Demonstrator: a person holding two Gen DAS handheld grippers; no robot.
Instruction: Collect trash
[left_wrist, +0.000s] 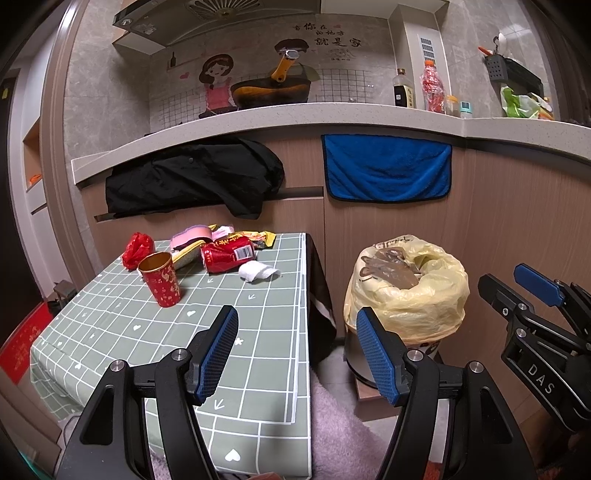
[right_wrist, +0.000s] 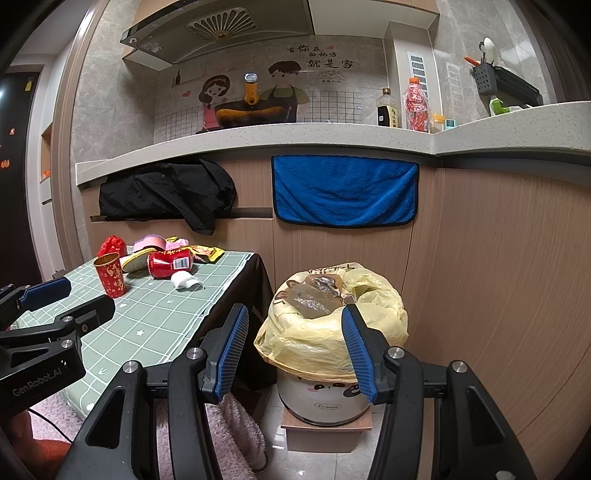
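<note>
I am at the start of a pick — nothing is in hand yet. My left gripper (left_wrist: 297, 354) hangs over the near edge of the table (left_wrist: 258, 387), jaws spread with only air between the pads. My right gripper (right_wrist: 293, 350) is likewise spread and empty, lined up with the trash bin (right_wrist: 325, 402) and its yellow liner bag (right_wrist: 317, 343) on the floor just beside the table.

The trash sits clustered at the far end of the checked cloth: a crushed red can (left_wrist: 227, 255), a white tissue wad (left_wrist: 256, 272) just in front of it, a red paper cup (left_wrist: 160, 282) and a red crumpled wrapper (left_wrist: 137, 249) to the left, with more wrappers (left_wrist: 255, 238) behind.

The can lies on its side, long axis running roughly left to right across my view, its barcode end pointing right toward the bin. The cup stands upright, mouth up, leaning slightly.

Next, I judge, the left gripper must reach forward and down to the nearest piece — probably the tissue — and pinch it across its short side.
</note>
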